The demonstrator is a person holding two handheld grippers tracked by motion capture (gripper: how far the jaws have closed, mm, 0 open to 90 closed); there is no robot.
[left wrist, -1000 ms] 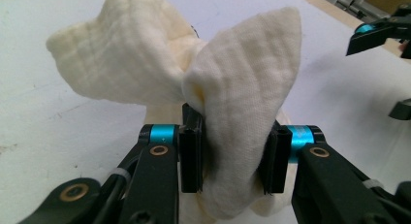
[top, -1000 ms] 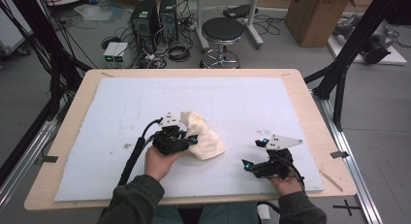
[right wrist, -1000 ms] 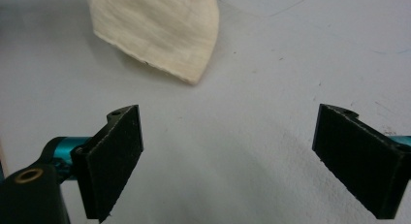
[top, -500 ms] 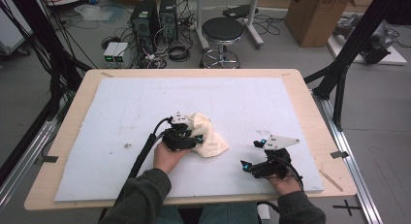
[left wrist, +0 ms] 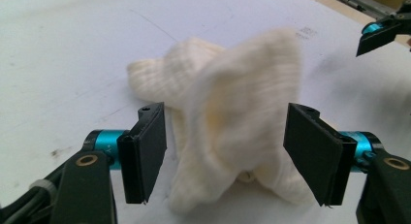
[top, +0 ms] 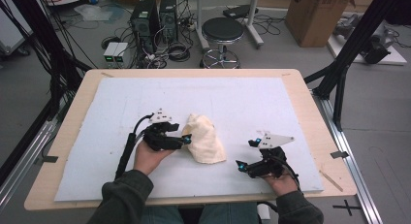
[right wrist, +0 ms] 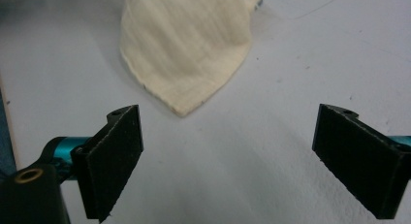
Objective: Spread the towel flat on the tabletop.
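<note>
We see a cream cloth (top: 205, 144) lying crumpled on the white mat (top: 242, 103) that covers the tabletop (top: 310, 95), near the middle and toward the person's side. Our left tongs (top: 186, 140) sit at the cloth's left edge, and the left gripper view shows their jaws spread wide on either side of a raised fold of the cloth (left wrist: 232, 132). The jaws have just been opening; the fold stands between them, but the pads are clear of it, so we judge it released rather than grasped.

Our right tongs (top: 242, 166) hover low over the mat to the right of the cloth and a little nearer the person, apart from it. Their jaws also stand wide with nothing between them. In the right gripper view the cloth's pointed corner (right wrist: 181, 107) aims back toward those tongs, just ahead of the left jaw.

The relation that matters for us is this: the cloth's long axis runs from its bunched top, away from the person, down to the wider end nearest the person and the right hand. The left tongs are far nearer, right at the bunched side. The right tongs would have to reach forward and leftward to take the near corner, we think.
</note>
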